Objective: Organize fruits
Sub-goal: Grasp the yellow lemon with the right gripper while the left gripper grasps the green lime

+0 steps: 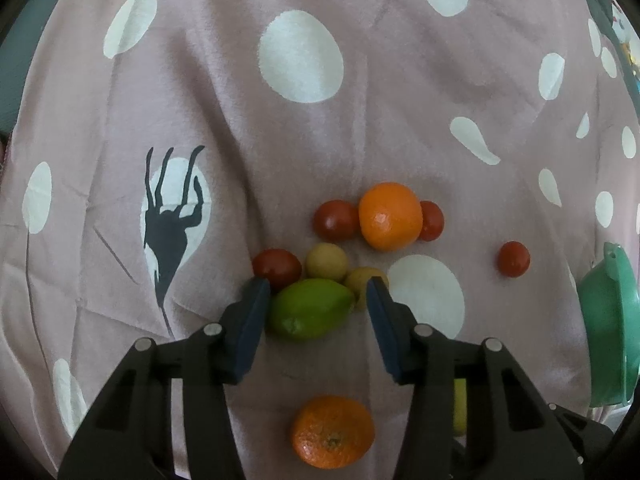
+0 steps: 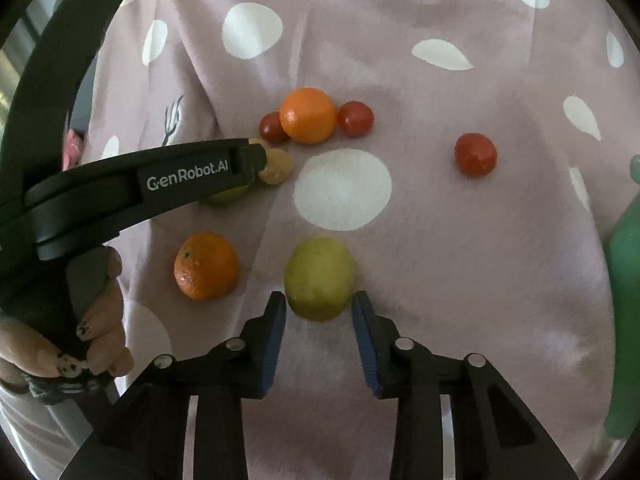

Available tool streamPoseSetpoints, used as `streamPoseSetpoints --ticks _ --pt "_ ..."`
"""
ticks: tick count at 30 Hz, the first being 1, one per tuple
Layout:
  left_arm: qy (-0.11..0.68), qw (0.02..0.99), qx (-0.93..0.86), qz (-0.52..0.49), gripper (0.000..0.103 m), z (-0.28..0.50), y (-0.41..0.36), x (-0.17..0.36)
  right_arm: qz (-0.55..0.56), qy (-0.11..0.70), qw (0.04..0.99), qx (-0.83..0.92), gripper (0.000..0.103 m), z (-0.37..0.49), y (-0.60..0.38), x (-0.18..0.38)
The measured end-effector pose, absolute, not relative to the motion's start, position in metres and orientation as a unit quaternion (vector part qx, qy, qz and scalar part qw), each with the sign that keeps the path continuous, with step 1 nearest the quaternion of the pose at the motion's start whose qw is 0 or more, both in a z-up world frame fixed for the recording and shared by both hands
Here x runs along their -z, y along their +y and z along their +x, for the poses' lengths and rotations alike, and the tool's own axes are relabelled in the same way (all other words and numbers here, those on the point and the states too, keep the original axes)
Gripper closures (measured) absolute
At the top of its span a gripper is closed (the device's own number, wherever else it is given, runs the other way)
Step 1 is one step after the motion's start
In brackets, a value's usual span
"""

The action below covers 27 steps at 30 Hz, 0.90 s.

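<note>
Fruits lie on a pink spotted cloth (image 1: 360,120). My left gripper (image 1: 318,292) is open, its jaws either side of a green lime (image 1: 308,308); the left finger touches it. Beyond it lie a red tomato (image 1: 277,267), two small yellow fruits (image 1: 327,261), two more tomatoes (image 1: 335,219) flanking an orange (image 1: 390,216), and a lone tomato (image 1: 513,259). A second orange (image 1: 333,432) lies under the gripper. My right gripper (image 2: 319,308) is open around the near side of a yellow lemon (image 2: 320,278). The orange (image 2: 206,266) lies left of it.
A green bowl (image 1: 612,320) stands at the right edge, also in the right wrist view (image 2: 626,280). The left gripper body (image 2: 140,188) and the hand holding it (image 2: 100,328) cross the left side of the right wrist view.
</note>
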<state>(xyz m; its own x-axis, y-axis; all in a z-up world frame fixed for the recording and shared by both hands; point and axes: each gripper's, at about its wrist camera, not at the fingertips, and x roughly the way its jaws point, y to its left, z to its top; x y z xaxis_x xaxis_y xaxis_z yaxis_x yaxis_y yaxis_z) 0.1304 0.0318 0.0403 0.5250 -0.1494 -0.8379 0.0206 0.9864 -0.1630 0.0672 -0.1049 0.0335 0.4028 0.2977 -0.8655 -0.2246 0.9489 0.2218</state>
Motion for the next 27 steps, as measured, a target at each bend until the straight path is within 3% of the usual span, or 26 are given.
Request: streamPoseSetpoints --ticks 12,13,14,15,22,24,27 --pt "0.482 0.869 0.052 -0.103 0.065 0.127 0.035 -0.034 0.054 0.504 0.846 -0.163 0.069 0.077 -0.114 -0.031" --pt "0.476 0.873 0.050 -0.097 0.074 0.125 0.035 -0.036 0.059 0.503 0.847 -0.163 0.069 0.078 -0.116 -0.031" --pt "0.471 0.876 0.046 -0.093 0.097 0.121 0.030 -0.039 0.061 0.503 0.846 -0.164 0.069 0.079 -0.114 -0.030" --pt "0.474 0.874 0.048 -0.094 0.097 0.121 0.030 -0.041 0.062 0.504 0.846 -0.164 0.069 0.079 -0.116 -0.030" --pt "0.510 0.848 0.068 -0.130 0.090 0.121 0.045 -0.027 0.067 0.512 0.841 -0.163 0.069 0.082 -0.121 -0.030" --pt "0.517 0.841 0.077 -0.136 0.075 0.119 0.047 -0.027 0.068 0.513 0.840 -0.162 0.069 0.086 -0.115 -0.029" --pt "0.521 0.842 0.067 -0.123 0.062 0.113 0.046 -0.029 0.067 0.511 0.841 -0.165 0.069 0.086 -0.118 -0.030"
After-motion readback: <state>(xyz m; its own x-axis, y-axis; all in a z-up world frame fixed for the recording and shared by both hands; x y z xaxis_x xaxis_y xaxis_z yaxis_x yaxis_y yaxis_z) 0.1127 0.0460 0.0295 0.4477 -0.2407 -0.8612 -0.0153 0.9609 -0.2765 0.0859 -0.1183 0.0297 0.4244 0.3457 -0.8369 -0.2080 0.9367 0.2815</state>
